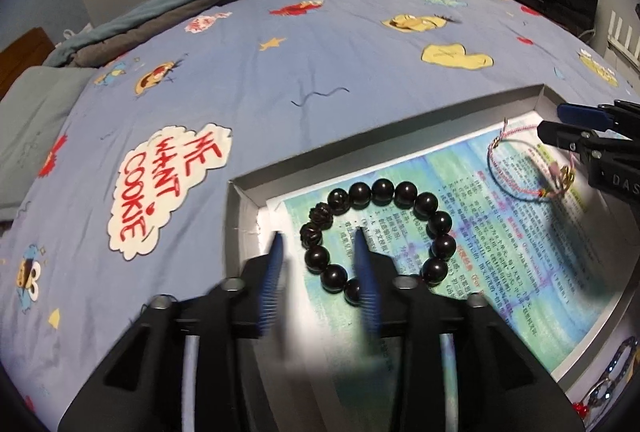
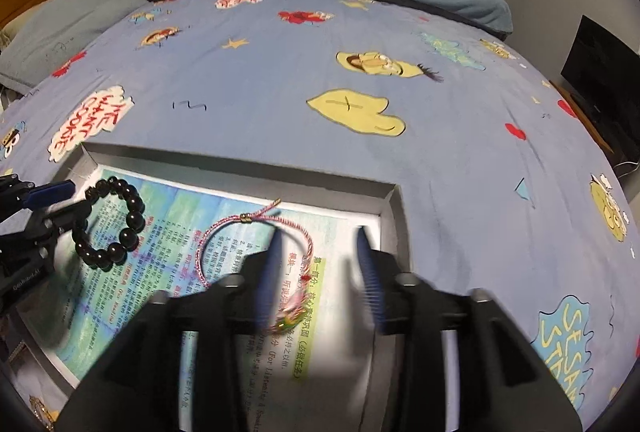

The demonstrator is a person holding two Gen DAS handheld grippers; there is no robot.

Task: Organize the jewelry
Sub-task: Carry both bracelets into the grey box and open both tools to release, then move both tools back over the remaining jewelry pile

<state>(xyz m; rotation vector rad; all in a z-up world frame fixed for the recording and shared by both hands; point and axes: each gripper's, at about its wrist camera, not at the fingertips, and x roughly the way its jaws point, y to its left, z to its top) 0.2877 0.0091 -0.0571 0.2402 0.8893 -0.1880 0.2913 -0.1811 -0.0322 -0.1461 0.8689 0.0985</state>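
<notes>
Both grippers parted over bracelets in the paper-lined box

Nearest, the left gripper (image 1: 319, 234) stands wide, its fingers straddling one side of the dark bead bracelet (image 1: 378, 236); the right gripper (image 2: 320, 232) is likewise wide over the pink woven cord bracelet (image 2: 256, 244). Both bracelets lie on the printed sheet (image 1: 500, 244) in the shallow grey box (image 1: 240, 216). Risks: beads may roll from a pinch; thin cord may slip flat; paper may lift.

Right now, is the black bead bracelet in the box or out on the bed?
In. The black bead bracelet lies flat on the printed sheet inside the grey box, with the open left gripper over its edge.
</notes>
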